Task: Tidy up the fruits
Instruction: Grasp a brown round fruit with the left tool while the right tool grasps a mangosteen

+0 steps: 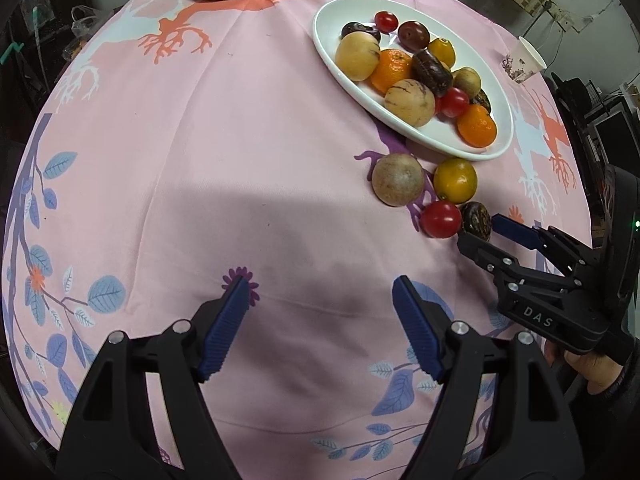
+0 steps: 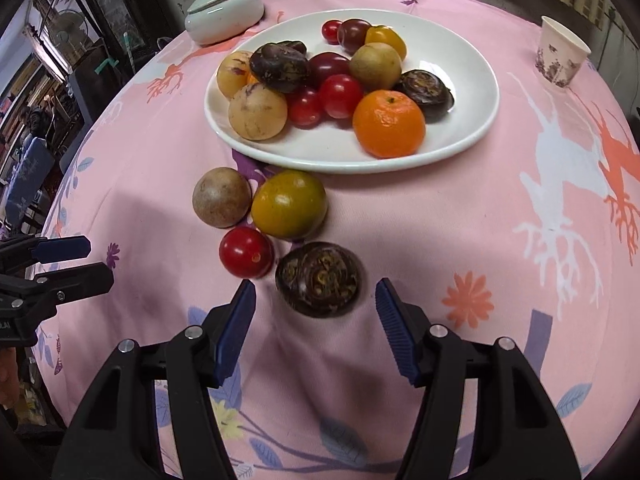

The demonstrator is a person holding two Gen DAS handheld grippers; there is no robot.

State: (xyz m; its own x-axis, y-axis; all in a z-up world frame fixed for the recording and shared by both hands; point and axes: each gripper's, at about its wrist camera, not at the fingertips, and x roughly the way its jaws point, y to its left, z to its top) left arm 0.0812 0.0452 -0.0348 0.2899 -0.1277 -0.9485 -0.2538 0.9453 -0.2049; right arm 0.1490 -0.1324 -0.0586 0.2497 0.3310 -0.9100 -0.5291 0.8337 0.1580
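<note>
Now both claws agape: right claw (image 2: 316, 308) near the dark water chestnut (image 2: 319, 279), left claw (image 1: 320, 304) over bare cloth.

Pink tablecloth (image 2: 400, 220) bears plate (image 2: 472, 128), loose fruits (image 2: 288, 204), cup (image 2: 560, 56), jar (image 2: 224, 12)

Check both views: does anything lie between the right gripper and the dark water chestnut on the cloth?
Nothing visible does. The right gripper is open, and the dark water chestnut lies just ahead of its jaws on bare cloth. The red tomato sits to the chestnut's left, outside the gap.
</note>
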